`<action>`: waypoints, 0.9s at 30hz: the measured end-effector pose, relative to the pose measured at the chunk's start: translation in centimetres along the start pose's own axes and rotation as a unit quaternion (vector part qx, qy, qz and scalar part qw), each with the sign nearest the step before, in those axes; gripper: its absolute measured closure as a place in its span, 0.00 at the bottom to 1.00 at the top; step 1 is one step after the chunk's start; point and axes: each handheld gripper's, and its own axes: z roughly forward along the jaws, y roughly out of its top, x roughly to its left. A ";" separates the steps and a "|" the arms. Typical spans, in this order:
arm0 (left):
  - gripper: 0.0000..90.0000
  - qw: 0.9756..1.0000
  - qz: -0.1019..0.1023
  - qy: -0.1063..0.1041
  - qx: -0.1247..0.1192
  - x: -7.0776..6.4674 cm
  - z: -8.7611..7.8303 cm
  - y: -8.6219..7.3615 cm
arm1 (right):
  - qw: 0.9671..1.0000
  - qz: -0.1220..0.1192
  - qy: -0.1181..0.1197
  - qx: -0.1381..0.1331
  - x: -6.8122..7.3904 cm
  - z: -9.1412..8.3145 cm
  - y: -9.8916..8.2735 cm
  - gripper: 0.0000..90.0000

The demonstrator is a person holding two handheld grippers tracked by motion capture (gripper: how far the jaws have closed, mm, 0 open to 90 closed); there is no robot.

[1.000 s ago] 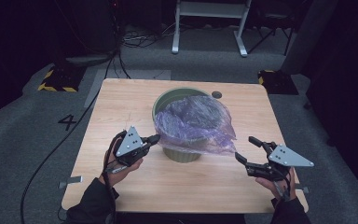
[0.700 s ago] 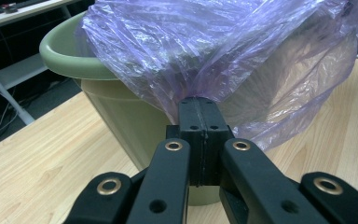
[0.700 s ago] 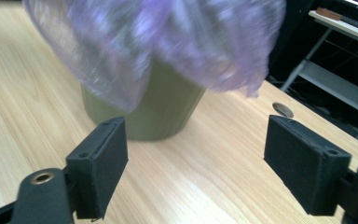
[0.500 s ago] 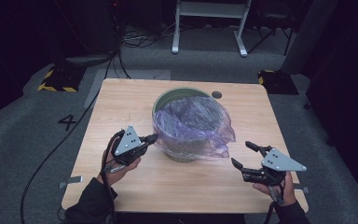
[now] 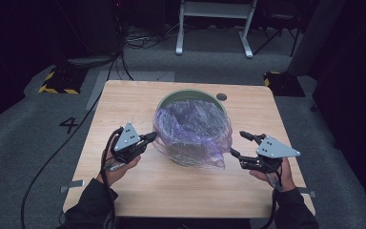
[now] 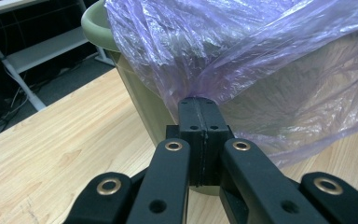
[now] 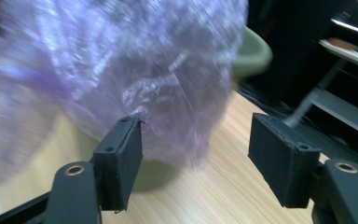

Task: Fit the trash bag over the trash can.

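Observation:
A crinkled purple plastic bag is draped in and over a green round bin at the middle of the wooden table. My left gripper is at the bin's left side. Its jaws are shut on a gathered fold of the bag next to the bin's rim. My right gripper is at the bin's right front, open, and its jaws have just been closing. In the right gripper view the loose bag hangs ahead of the gap, close to the left pad, unpinched.
A small dark round disc lies on the table behind the bin. Beyond the table stand a white metal frame and a yellow-and-black striped block on the grey floor. Cables trail from both grippers off the near edge.
My right gripper has moved left, closer to the bag, and its jaws stand narrower. The bag's right side has dropped down against the bin. The left gripper has kept still.

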 end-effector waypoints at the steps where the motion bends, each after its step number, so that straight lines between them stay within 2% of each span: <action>1: 1.00 1.000 0.000 0.000 0.000 0.0 0.0 0.0 | 1.000 -0.003 0.013 -0.011 0.3 -0.1 0.1 0.37; 2: 1.00 1.000 0.000 0.000 0.000 0.0 0.0 0.0 | 1.000 -0.003 0.013 -0.011 0.3 -0.1 0.1 0.37; 5: 1.00 1.000 0.003 0.001 0.002 -0.1 0.0 0.1 | 0.999 -0.016 0.032 -0.027 1.1 -0.4 0.6 0.34; 8: 1.00 1.000 0.002 0.003 0.000 -0.1 -0.2 0.1 | 0.999 -0.032 0.009 -0.024 1.4 -0.5 1.5 0.40; 10: 1.00 1.000 0.001 0.004 0.000 0.1 -0.2 0.1 | 0.999 -0.040 -0.007 -0.029 1.4 -0.6 2.0 0.47; 14: 1.00 1.000 0.000 0.006 0.001 0.3 -0.2 0.2 | 0.998 -0.043 -0.010 -0.046 0.9 -0.9 2.7 0.78; 15: 1.00 1.000 -0.001 0.006 0.000 0.4 -0.2 0.2 | 0.998 -0.037 -0.016 -0.048 0.6 -1.0 2.9 0.87; 18: 1.00 1.000 -0.001 0.011 -0.002 0.7 -0.3 0.3 | 0.998 -0.013 -0.019 -0.056 -0.5 -0.8 3.1 1.00; 23: 0.99 1.000 -0.007 0.024 -0.010 1.4 -0.6 0.5 | 0.997 0.040 -0.035 -0.054 -2.9 0.2 3.2 1.00; 25: 0.99 1.000 -0.016 0.020 -0.012 1.6 -0.7 0.4 | 0.996 0.059 -0.044 -0.041 -3.7 0.8 2.9 1.00; 27: 0.99 1.000 -0.017 0.017 -0.014 1.6 -0.7 0.3 | 0.995 0.083 -0.037 -0.043 -4.1 1.1 2.4 0.99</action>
